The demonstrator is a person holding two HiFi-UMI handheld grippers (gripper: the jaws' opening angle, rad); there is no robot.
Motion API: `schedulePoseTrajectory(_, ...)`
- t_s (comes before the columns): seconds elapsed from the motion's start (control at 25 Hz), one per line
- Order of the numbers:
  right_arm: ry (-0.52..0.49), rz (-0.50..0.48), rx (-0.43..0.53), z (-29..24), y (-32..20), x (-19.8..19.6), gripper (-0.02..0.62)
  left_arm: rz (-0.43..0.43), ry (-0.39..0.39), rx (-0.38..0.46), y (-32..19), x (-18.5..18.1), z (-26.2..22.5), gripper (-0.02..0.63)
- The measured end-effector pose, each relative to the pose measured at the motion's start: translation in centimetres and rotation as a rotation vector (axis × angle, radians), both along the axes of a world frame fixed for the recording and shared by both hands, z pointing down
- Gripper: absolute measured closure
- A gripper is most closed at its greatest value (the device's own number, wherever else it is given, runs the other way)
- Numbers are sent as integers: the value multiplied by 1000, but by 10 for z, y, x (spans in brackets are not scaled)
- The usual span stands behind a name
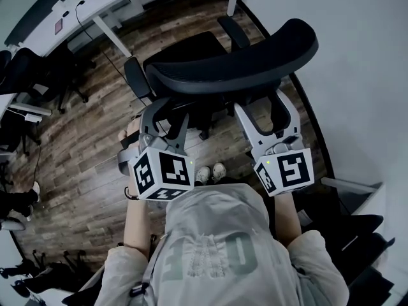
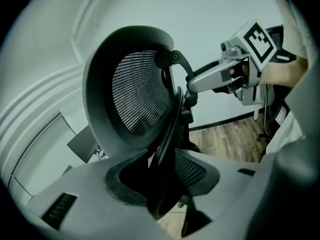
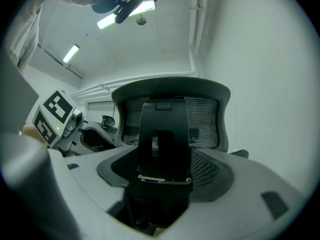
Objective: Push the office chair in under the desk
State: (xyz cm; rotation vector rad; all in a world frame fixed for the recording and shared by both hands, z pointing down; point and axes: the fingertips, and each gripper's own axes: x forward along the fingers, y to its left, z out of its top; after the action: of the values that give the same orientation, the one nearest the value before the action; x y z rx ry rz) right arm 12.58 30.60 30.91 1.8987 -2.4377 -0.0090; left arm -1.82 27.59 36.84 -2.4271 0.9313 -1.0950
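Observation:
The black mesh office chair (image 1: 236, 62) stands on the wooden floor with its back toward me and its seat facing a white desk (image 1: 76, 8) at the top left. My left gripper (image 1: 162, 107) holds the left side of the backrest; in the left gripper view the backrest's dark edge (image 2: 167, 149) sits pinched between the pads. My right gripper (image 1: 268, 104) is at the right side of the back. In the right gripper view the black spine bracket (image 3: 162, 154) fills the gap between the jaws of the right gripper (image 3: 162, 181).
A white wall (image 1: 357, 56) runs close along the chair's right. Other dark chairs (image 1: 38, 75) stand at the left. A desk leg (image 1: 108, 34) slants down ahead of the chair. The person's shoes (image 1: 210, 173) are just behind the chair base.

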Motion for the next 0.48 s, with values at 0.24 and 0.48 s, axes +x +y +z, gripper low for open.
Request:
schedulePoseTrajectory(0.24, -1, -14, 12, -1, -23, 3, 299, -15, -3, 13, -21, 3, -2, 430)
schedulePoseTrajectory(0.48, -1, -43, 15, 0, -57, 8, 299, -39, 32, 4, -50, 6, -1, 430)
